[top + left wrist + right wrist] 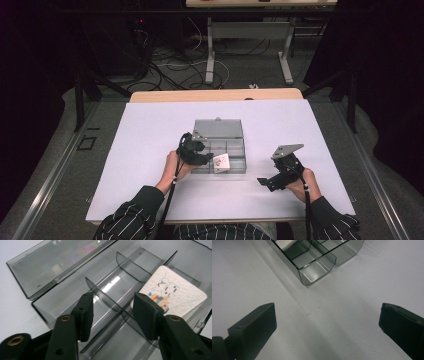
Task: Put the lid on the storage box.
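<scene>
High view: the box, clear grey with its lid laid open at the far side, sits mid-table.
Card: a white card leans tilted in a near compartment of the box.
Left gripper: over the box's near left part; jaws part-open with nothing between them, one pad just beside the card.
Right gripper: well right of the box, above bare table, jaws wide apart and empty.
</scene>
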Demonstrator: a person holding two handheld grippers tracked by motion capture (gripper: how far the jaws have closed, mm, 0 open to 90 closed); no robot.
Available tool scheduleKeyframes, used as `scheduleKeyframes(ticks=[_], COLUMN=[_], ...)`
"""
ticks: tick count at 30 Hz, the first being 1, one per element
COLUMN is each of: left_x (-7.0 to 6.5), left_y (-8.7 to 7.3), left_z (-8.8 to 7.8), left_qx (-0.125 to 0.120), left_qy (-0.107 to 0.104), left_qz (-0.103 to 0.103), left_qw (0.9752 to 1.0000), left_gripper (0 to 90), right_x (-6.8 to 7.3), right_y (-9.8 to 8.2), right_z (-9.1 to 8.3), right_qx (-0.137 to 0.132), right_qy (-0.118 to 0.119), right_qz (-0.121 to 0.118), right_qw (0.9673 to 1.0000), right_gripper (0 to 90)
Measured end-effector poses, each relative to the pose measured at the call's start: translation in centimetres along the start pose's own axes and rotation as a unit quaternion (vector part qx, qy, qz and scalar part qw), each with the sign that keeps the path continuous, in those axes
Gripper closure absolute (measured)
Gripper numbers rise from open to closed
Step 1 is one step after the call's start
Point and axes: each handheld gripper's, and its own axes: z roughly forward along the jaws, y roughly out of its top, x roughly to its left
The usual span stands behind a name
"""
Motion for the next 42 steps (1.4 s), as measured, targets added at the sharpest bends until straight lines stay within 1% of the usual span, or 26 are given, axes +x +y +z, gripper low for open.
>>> scheduleKeyframes(ticks=[2,4,5,6,7,9,11,12,13,16,17,18,19,20,22,23,24,26,27,29,31,34,37,38,41,42], left_x=[0.0,0.1,0.1,0.0,0.0,0.0,-0.2,-0.3,-0.4,-0.4,-0.4,-0.5,-0.6,-0.7,-0.8,-0.7,-0.7,-0.8,-0.8,-0.8,-0.8,-0.7,-0.7,-0.7,-0.7,-0.7], left_y=[0.1,0.0,0.0,0.0,-0.1,-0.2,-0.3,-0.3,-0.3,-0.4,-0.4,-0.4,-0.4,-0.4,-0.4,-0.4,-0.4,-0.4,-0.4,-0.4,-0.4,-0.4,-0.4,-0.4,-0.4,-0.4], left_z=[0.2,0.4,0.5,0.6,0.7,0.8,1.0,1.0,1.0,1.0,1.0,1.0,1.0,1.0,1.0,1.0,1.0,1.0,1.1,1.1,1.1,1.0,1.0,1.0,1.0,1.0], left_qx=[0.005,0.004,0.006,0.007,0.007,0.01,0.012,0.013,0.01,0.008,0.008,0.007,0.007,0.007,0.005,0.007,0.006,0.006,0.006,0.006,0.006,0.008,0.01,0.01,0.01,0.01], left_qy=[-0.008,-0.009,-0.009,-0.011,-0.013,-0.017,-0.02,-0.019,-0.016,-0.013,-0.011,-0.012,-0.008,-0.005,-0.002,-0.003,-0.002,-0.002,-0.002,-0.002,-0.002,-0.003,-0.004,-0.004,-0.004,-0.004], left_qz=[-0.004,-0.006,-0.007,-0.008,-0.01,-0.01,-0.009,-0.008,-0.007,-0.01,-0.011,-0.012,-0.015,-0.013,-0.014,-0.014,-0.015,-0.015,-0.015,-0.015,-0.015,-0.016,-0.016,-0.015,-0.015,-0.015], left_qw=[0.9999,0.9999,0.9999,0.9999,0.9998,0.9997,0.9997,0.9997,0.9998,0.9998,0.9998,0.9998,0.9998,0.9999,0.9999,0.9999,0.9999,0.9999,0.9999,0.9999,0.9999,0.9998,0.9998,0.9998,0.9998,0.9998], left_gripper=[58.2,61.0,62.2,63.2,64.1,65.6,67.3,67.6,67.9,68.0,68.0,68.1,70.2,70.3,70.3,70.3,70.3,70.3,70.3,70.3,70.3,70.3,70.2,70.3,70.2,70.2], right_x=[0.0,0.0,0.0,0.0,0.1,0.1,0.0,0.0,-0.1,-0.1,-0.2,-0.2,-0.3,-0.2,-0.3,-0.2,-0.3,-0.5,-0.6,-0.8,-1.0,-1.5,-2.2,-2.6,-3.4,-3.8], right_y=[0.0,0.0,0.0,0.0,0.0,0.0,0.1,0.1,0.1,0.3,0.4,0.4,0.5,0.5,0.4,0.5,0.5,0.6,0.6,0.8,1.0,1.4,1.8,1.9,2.1,2.2], right_z=[0.0,0.0,0.2,0.1,0.2,0.2,0.2,0.2,0.2,0.2,0.2,0.3,0.3,0.3,0.5,0.5,0.4,0.4,0.4,0.4,0.3,0.4,0.6,0.6,0.9,1.2], right_qx=[0.001,0.001,-0.008,-0.002,-0.01,-0.011,-0.009,-0.015,-0.014,-0.023,-0.018,-0.023,-0.02,-0.019,-0.024,-0.024,-0.02,-0.025,-0.03,-0.04,-0.051,-0.074,-0.083,-0.08,-0.081,-0.085], right_qy=[0.0,0.0,-0.002,0.0,-0.003,-0.005,0.0,-0.006,-0.007,-0.011,-0.008,-0.012,-0.009,-0.013,-0.01,-0.016,-0.011,-0.013,-0.014,-0.016,-0.019,-0.03,-0.032,-0.031,-0.032,-0.035], right_qz=[0.0,0.001,0.002,0.002,0.005,0.006,0.003,0.002,-0.001,0.009,0.007,0.01,0.006,0.016,0.018,0.024,0.023,0.028,0.03,0.037,0.043,0.056,0.076,0.077,0.111,0.112], right_qw=[1.0,1.0,1.0,1.0,0.9999,0.9999,1.0,0.9999,0.9999,0.9996,0.9998,0.9996,0.9997,0.9996,0.9995,0.9993,0.9995,0.9992,0.999,0.9984,0.9976,0.9953,0.9931,0.9933,0.9899,0.9894], right_gripper=[0.9,1.0,1.0,1.0,1.0,1.0,1.2,1.2,1.2,0.8,0.8,0.9,1.6,3.4,4.2,4.6,4.9,6.2,7.6,14.3,17.1,25.1,33.4,36.4,47.7,51.2])
